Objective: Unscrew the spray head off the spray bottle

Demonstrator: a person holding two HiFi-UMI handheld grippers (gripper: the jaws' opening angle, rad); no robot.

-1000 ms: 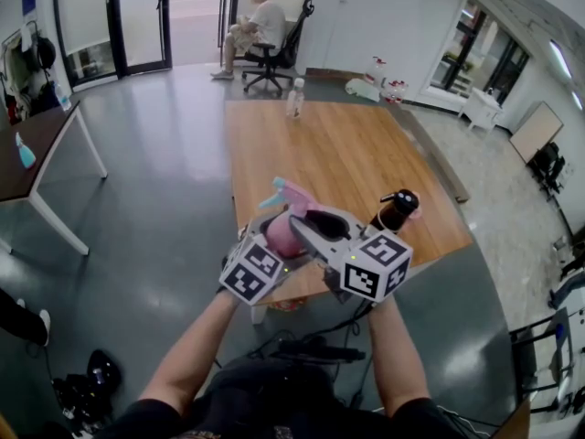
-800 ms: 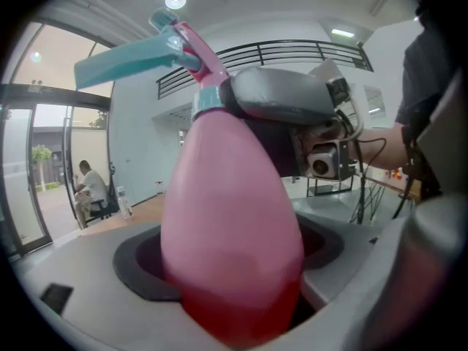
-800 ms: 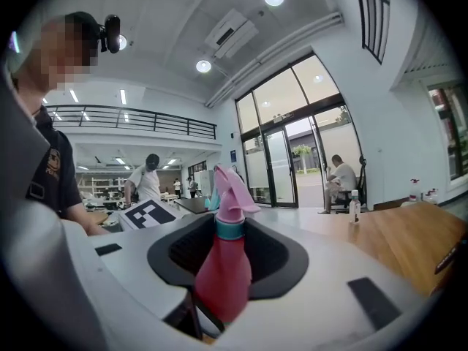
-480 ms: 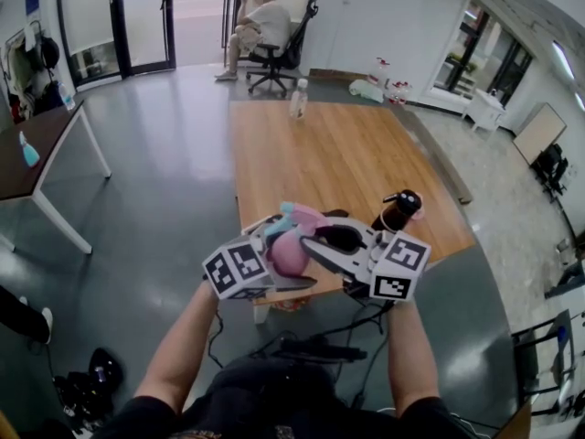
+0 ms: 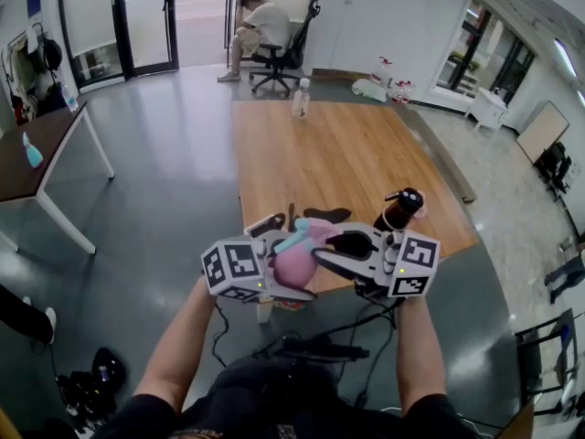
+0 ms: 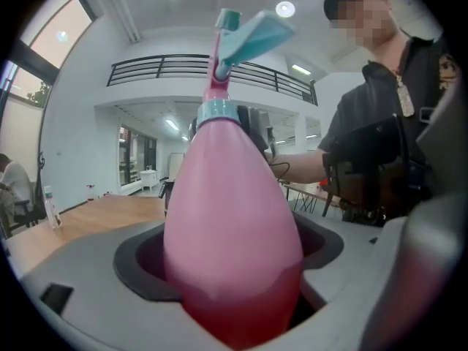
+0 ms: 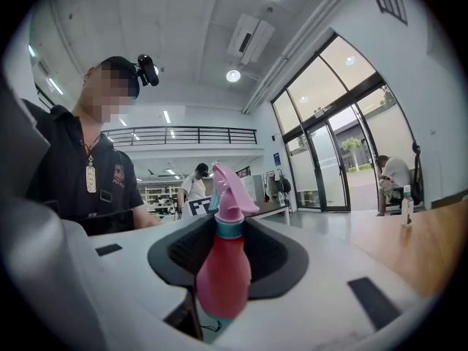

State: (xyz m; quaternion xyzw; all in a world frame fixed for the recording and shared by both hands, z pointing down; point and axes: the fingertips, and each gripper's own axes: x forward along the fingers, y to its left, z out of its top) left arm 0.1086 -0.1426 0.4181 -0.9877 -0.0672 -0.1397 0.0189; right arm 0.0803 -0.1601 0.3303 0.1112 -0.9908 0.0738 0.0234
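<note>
I hold a pink spray bottle [image 5: 294, 268] in the air over the near edge of the wooden table [image 5: 347, 163], between both grippers. My left gripper [image 5: 285, 280] is shut on its fat body, which fills the jaws in the left gripper view [image 6: 230, 232]. The spray head [image 6: 245, 35], with a teal trigger and teal collar, rises above it. My right gripper [image 5: 327, 243] comes from the other side. Its pads flank the collar and neck [image 7: 228, 229] below the pink spray head [image 7: 230, 192] and appear to press on them.
A black bottle with a pink cap [image 5: 399, 208] stands on the table near my right gripper. A clear bottle [image 5: 300, 99] stands at the far edge. A seated person [image 5: 265, 26] is beyond it. A dark side table [image 5: 46, 140] is at the left, and cables [image 5: 311, 346] lie on the floor.
Both grippers and the bottle have come down and nearer to the person. The left marker cube has swung left, the right one right, and the bottle has tilted over with the spray head turned.
</note>
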